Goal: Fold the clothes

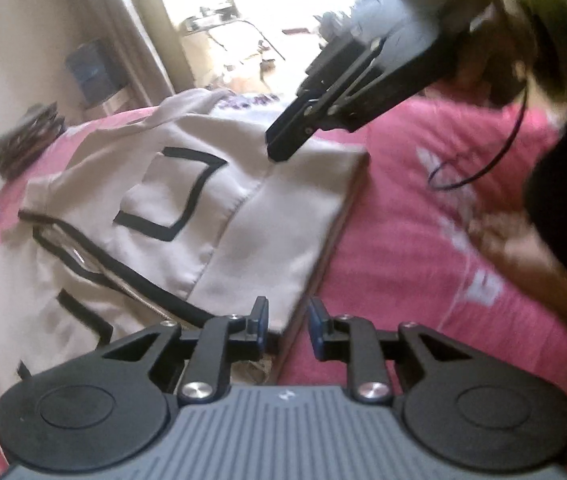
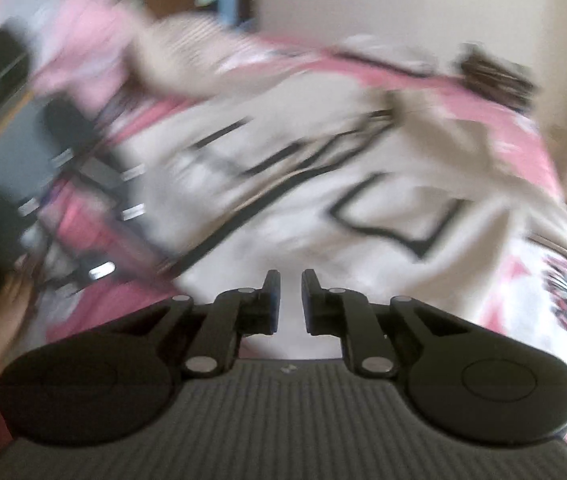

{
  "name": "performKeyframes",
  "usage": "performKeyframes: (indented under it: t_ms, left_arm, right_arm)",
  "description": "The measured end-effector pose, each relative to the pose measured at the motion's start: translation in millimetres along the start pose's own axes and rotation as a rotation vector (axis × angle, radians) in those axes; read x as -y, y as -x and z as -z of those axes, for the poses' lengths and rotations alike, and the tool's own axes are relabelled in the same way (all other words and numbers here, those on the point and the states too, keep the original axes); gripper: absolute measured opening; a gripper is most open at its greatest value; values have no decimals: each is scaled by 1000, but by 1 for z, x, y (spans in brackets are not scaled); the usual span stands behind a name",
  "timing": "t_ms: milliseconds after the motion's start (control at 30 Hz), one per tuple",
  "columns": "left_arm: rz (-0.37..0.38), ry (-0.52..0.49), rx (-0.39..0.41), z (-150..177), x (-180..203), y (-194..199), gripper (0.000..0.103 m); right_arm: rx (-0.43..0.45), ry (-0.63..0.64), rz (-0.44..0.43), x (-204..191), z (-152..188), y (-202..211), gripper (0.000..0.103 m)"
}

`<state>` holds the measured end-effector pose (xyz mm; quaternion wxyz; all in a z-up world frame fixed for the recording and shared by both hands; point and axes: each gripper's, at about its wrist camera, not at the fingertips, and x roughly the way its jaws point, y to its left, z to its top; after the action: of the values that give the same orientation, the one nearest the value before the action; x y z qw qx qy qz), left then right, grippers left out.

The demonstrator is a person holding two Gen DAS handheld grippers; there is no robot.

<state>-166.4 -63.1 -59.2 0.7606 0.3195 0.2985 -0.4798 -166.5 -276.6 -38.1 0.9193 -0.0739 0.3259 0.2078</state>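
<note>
Left wrist view aimed low along bed at close range. Right wrist view aimed down from opposite side, blurred. White jacket shared by both.

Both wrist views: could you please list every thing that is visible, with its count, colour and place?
jacket: one, pale grey-white with black trim, lying on the bed.
bedcover: one, pink with white pattern, under the jacket.
blue box: one, beside the wall, blurred.
cable: one, dark, looping over the bedcover.
left gripper: black, fingers apart, at the jacket's near edge.
right gripper: black, fingers slightly apart, above the jacket.
hand: one, blurred, at right edge.
</note>
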Motion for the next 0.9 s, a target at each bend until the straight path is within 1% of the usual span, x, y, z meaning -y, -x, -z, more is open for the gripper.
performKeyframes:
  t_ms: [100,167,200,267,300,367,433,500,533,600,700,800,833,900]
  left_arm:
    - [-11,46,-23,-1,-3,-11,24]
    - [-18,77,-39,-2,-5,-19,24]
    - [-21,93,-47,-2,-6,-22,24]
    - [-29,124,-62,-2,-8,-30,24]
    - [-32,139,-70,-3,-9,-33,24]
    - [-39,170,-86,-3,-11,-41,25]
    - [-46,201,-101,-4,-12,-48,27]
    - [-51,205,-111,-5,-12,-51,29]
    - [-52,203,-113,-6,-12,-51,29]
    - [-54,208,-114,-6,-13,-52,31]
    - [-52,236,-106,-5,-13,-54,33]
    - [-59,242,-104,-6,-12,-55,35]
    - [-62,243,-105,-6,-11,-55,35]
    - [-69,249,-107,-8,-10,-54,36]
  right_arm:
    - [8,-99,117,32,-3,-11,10]
    - [5,-173,159,53,-2,-25,10]
    - [1,-205,169,62,0,-31,10]
    - [-63,-281,172,75,14,-47,10]
    - [-76,-315,165,79,26,-51,10]
    - [-69,-370,149,83,44,-50,9]
    - [-54,-403,144,84,46,-43,10]
    - [-51,-395,152,84,39,-36,10]
    - [-30,-384,150,81,34,-30,10]
    - [25,-360,108,75,28,-15,10]
    - [-7,-322,44,60,41,-8,10]
    - [-85,-262,73,43,67,-20,10]
    - [-79,-264,73,41,68,-17,10]
    - [-35,-290,59,39,63,-5,10]
